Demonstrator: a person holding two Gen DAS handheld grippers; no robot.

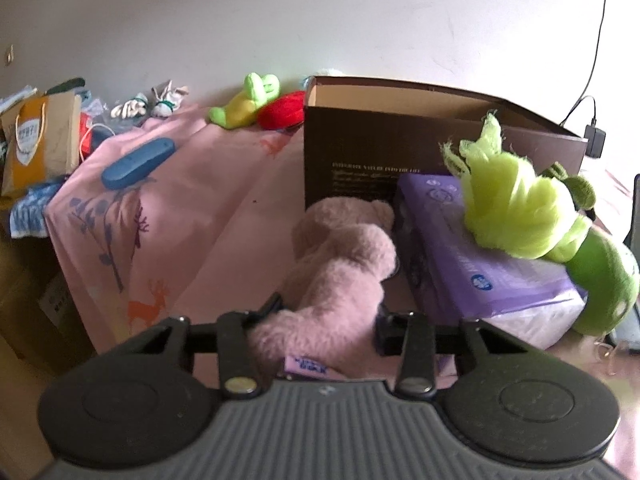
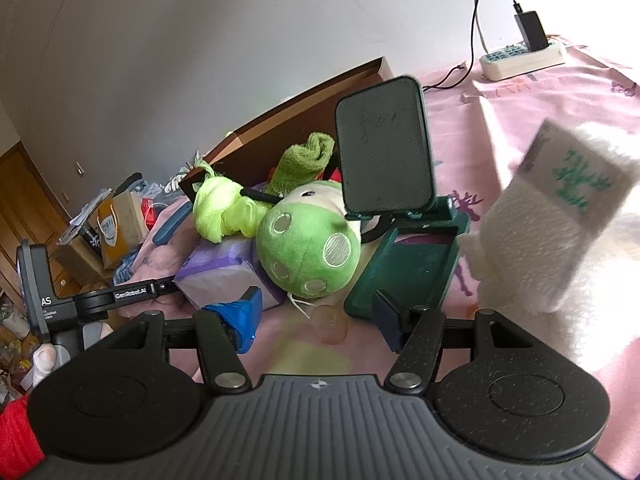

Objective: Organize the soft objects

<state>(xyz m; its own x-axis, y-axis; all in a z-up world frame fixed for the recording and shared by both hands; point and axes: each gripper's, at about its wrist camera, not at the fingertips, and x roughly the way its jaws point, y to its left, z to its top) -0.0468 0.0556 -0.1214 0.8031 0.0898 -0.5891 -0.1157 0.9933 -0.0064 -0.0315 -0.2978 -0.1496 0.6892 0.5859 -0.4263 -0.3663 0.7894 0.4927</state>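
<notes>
Left wrist view. The left claw [image 1: 326, 318] brackets the rear of a pink plush [image 1: 340, 260]; its fingers stand at either side of the plush and appear to press on it, though whether the hold is firm cannot be told. The plush lies on the pink bed [image 1: 192, 200], its head just against the front wall of an open box [image 1: 400, 128] at 12 o'clock. At 3 o'clock a green plush [image 1: 560, 236] lies across a purple pack [image 1: 480, 264]. At 11 o'clock, by the wall, sit a lime toy [image 1: 244, 104] and a red toy [image 1: 282, 111]; a blue case [image 1: 138, 163] lies at 10 o'clock.

Right wrist view. The right claw [image 2: 316, 322] hangs wide open and empty above the bed, short of the green plush [image 2: 308, 248] at 12 o'clock. A white plush [image 2: 560, 240] stands at 2 o'clock; a phone stand [image 2: 384, 160] rises just behind the green plush.

Step in hand, as judged: taking up the pink plush for the box. The next move calls for a secure squeeze, a lift clear of the front wall, then release inside. The soft body may sag or snag on the rim.
</notes>
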